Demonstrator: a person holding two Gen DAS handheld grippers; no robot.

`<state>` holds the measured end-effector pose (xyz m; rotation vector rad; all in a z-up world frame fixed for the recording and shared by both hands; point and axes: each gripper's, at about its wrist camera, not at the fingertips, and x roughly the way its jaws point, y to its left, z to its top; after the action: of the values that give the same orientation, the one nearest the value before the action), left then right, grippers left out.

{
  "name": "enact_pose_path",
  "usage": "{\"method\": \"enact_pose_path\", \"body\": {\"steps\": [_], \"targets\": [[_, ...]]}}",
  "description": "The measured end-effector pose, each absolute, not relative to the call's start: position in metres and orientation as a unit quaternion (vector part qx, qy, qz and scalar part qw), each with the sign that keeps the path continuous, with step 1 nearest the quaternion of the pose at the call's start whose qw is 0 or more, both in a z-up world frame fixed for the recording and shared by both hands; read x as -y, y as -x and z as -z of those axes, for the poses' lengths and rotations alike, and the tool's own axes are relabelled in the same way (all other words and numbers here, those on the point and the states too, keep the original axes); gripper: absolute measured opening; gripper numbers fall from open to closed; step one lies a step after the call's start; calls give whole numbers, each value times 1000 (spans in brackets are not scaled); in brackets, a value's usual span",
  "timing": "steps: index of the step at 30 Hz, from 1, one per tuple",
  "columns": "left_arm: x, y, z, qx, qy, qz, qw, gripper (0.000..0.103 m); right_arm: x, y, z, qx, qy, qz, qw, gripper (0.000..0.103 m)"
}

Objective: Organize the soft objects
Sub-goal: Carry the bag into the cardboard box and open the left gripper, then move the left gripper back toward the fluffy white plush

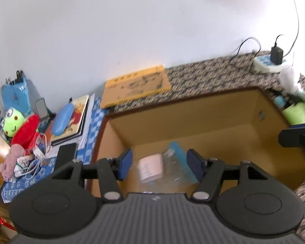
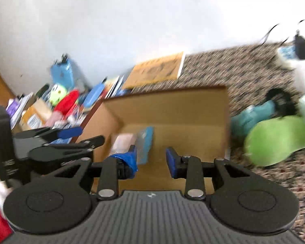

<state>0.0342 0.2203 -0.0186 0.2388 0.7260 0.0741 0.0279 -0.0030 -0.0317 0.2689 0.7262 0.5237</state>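
An open cardboard box (image 1: 223, 113) sits on a patterned cloth; it also shows in the right wrist view (image 2: 193, 109). Inside lies a pink packet (image 1: 150, 167) and a clear bag with a blue edge (image 1: 179, 158). My left gripper (image 1: 159, 163) is open and empty above the box's near side. My right gripper (image 2: 151, 158) is open and empty over the box; one of its fingers (image 1: 296, 135) shows at the right edge of the left wrist view. A green plush (image 2: 274, 140), a teal soft item (image 2: 252, 116) and a white plush (image 2: 303, 77) lie right of the box.
A cluttered table at left holds a green frog plush (image 1: 12, 121), a red plush (image 1: 26, 131), a pink soft toy (image 1: 11, 160), a blue case (image 1: 62, 119), books and cables. A yellow booklet (image 1: 136, 85) lies behind the box. A power strip with charger (image 1: 269, 62) is at the far right.
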Motion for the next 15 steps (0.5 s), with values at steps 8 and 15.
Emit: {"method": "enact_pose_path", "body": {"steps": [8, 15], "targets": [[-146, -19, -8, -359, -99, -41, 927, 71, 44, -12, 24, -308, -127, -195, 922, 16], [-91, -10, -9, -377, -99, -26, 921, 71, 101, 5, 20, -323, -132, -146, 926, 16]]}}
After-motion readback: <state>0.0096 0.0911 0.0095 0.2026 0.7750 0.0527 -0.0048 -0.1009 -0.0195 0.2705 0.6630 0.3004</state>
